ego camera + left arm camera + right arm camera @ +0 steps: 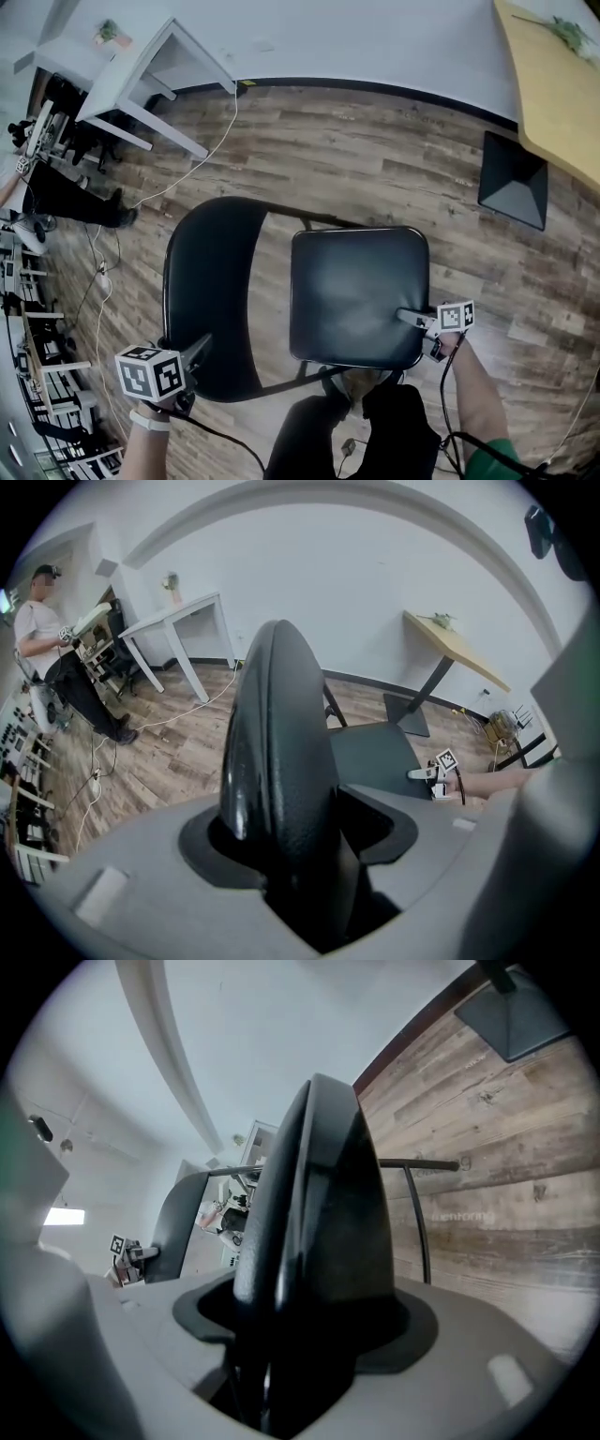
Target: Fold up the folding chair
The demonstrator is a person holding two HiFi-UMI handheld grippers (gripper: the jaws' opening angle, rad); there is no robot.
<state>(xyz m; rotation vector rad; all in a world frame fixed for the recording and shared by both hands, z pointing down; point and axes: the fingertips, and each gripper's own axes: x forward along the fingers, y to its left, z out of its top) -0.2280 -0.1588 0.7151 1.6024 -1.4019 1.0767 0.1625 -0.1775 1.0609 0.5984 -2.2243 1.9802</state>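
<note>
**Head view.** The folding chair [323,222] stands unfolded on the wood floor [394,150], directly below you. Your left gripper [200,349] meets the near end of the backrest [211,281]. Your right gripper [408,317] meets the seat [356,281] at its near right corner. A white table [141,80] stands far left and a tan table [553,84] far right.

**Left gripper view.** The backrest's rounded edge runs up out of the gap between the jaws and fills it. The fingers are pinched on that edge. Beyond it lie the seat and your right gripper. A person [52,658] stands at far left.

**Right gripper view.** The seat's padded rim fills the gap, and the fingers are pinched on it. The backrest and your left gripper show at left.
</note>
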